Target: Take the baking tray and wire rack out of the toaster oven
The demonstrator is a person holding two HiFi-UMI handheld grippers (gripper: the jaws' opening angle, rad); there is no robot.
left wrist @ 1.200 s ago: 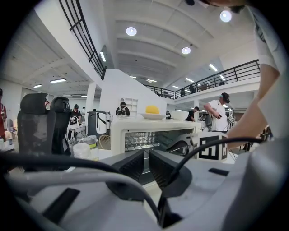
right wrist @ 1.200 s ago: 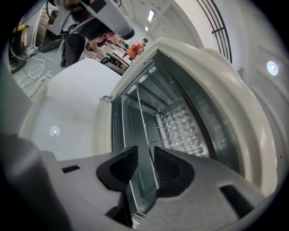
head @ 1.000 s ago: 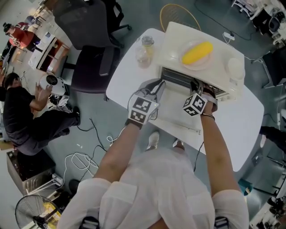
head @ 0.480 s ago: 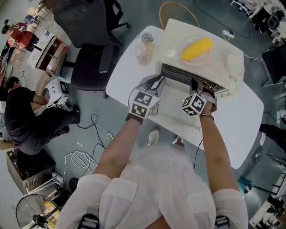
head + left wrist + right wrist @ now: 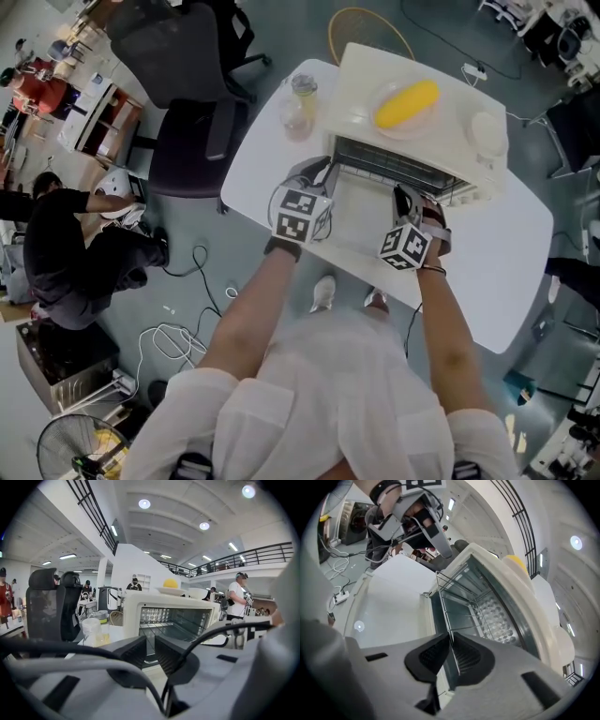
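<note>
Nearest the person, the right tool [image 5: 451, 641] has just been closing its jaws, and they now pinch the thin front bar of the wire rack [image 5: 444, 606], which runs up between the pads and back into the oven. The left tool [image 5: 150, 648] hangs at the left side of the lowered door [image 5: 361, 220]. Its jaws are pressed nearly together with only a slit between them, and nothing is caught in it. The door lies open and flat over the white desk [image 5: 272, 159], so the cavity is fully reachable. Beyond it, most of the rack sits inside the toaster oven [image 5: 361, 84] on its side rails, with just its front edge at the mouth. The baking tray cannot be picked out with certainty. A dark flat surface under the rack may be it, and no tray lies out on the desk. On the oven's top rests a plate [image 5: 412, 127] carrying a yellow food item [image 5: 407, 103], and a clear lidded jar [image 5: 298, 103] stands on the desk just beside the oven's left wall. Farther off is a black office chair [image 5: 187, 131]. As a judgement, the task is in its early part: the door is open and the rack gripped, but drawing the rack fully out, setting it down and then removing the tray all remain.
</note>
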